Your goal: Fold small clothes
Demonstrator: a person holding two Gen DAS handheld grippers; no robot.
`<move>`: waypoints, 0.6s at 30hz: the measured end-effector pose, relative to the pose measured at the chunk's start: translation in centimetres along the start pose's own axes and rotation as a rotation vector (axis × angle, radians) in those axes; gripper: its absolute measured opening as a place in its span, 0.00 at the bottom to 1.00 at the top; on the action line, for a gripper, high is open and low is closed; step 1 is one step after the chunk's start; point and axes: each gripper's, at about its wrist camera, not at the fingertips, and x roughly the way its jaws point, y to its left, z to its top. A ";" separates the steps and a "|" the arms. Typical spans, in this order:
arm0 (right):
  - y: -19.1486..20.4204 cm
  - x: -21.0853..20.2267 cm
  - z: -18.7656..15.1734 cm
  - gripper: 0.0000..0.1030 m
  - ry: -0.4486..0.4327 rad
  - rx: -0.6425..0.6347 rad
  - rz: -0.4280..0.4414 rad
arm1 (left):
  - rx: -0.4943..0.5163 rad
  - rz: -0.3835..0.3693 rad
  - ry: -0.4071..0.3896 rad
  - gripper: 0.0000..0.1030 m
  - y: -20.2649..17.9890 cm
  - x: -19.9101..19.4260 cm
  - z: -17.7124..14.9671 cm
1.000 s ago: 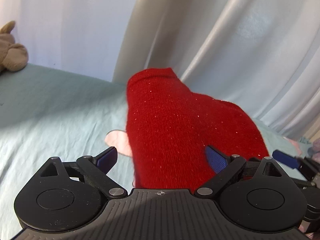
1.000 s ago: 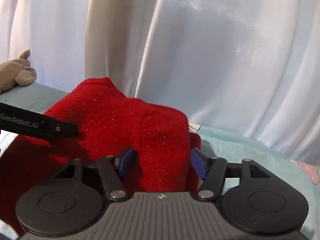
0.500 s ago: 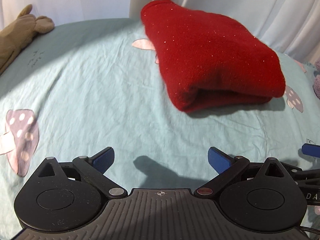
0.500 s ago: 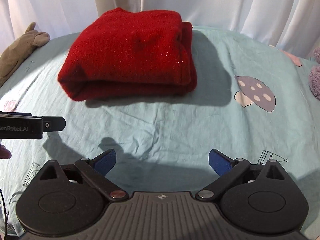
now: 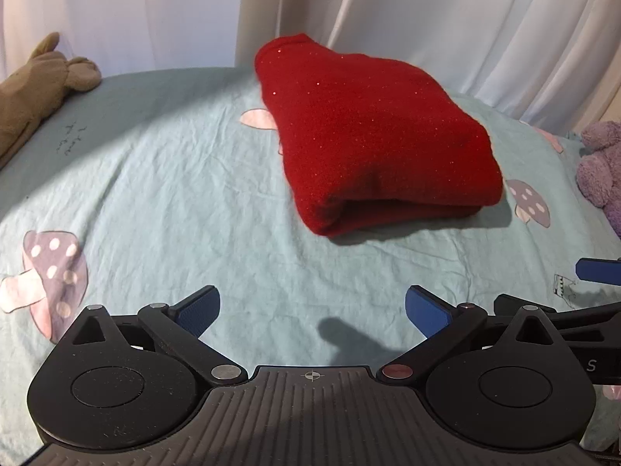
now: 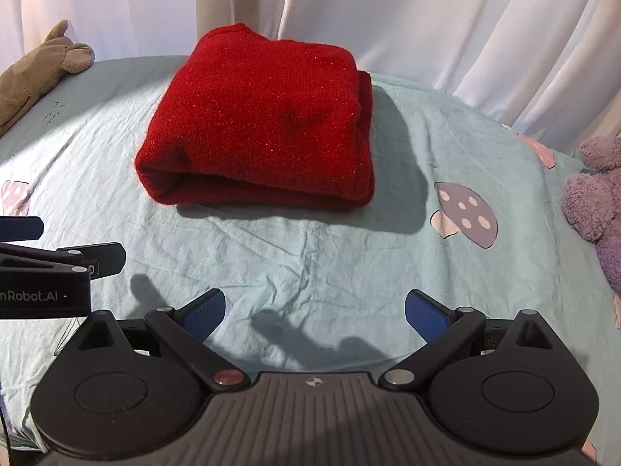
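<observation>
Both views bright and sharp in the middle. Light comes thru the white curtain [image 5: 465, 19] at top of frame, glaring there, esp. upper right. Red folded cloth [image 6: 264, 124] throws a dark shadow toward lower right on the sheet [image 6: 349, 264]. Soft shadows at lower center. Fisheye bends the edges; corners go black. Left side of sheet is dimmer.

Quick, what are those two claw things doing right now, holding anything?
Left gripper: open, holding nothing.
Right gripper: open, holding nothing.
The folded red sweater lies ahead of both.
</observation>
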 end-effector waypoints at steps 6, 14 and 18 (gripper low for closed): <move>-0.5 -0.9 0.0 0.96 -0.019 0.015 -0.018 | 0.005 0.041 -0.004 1.00 -0.2 -0.2 -0.1; -1.0 -1.1 0.0 0.96 -0.024 0.037 -0.022 | 0.023 0.051 -0.003 1.00 -0.6 -0.3 -0.2; -0.9 -1.2 0.0 0.96 -0.029 0.037 -0.020 | 0.021 0.047 0.000 1.00 -0.6 -0.4 -0.3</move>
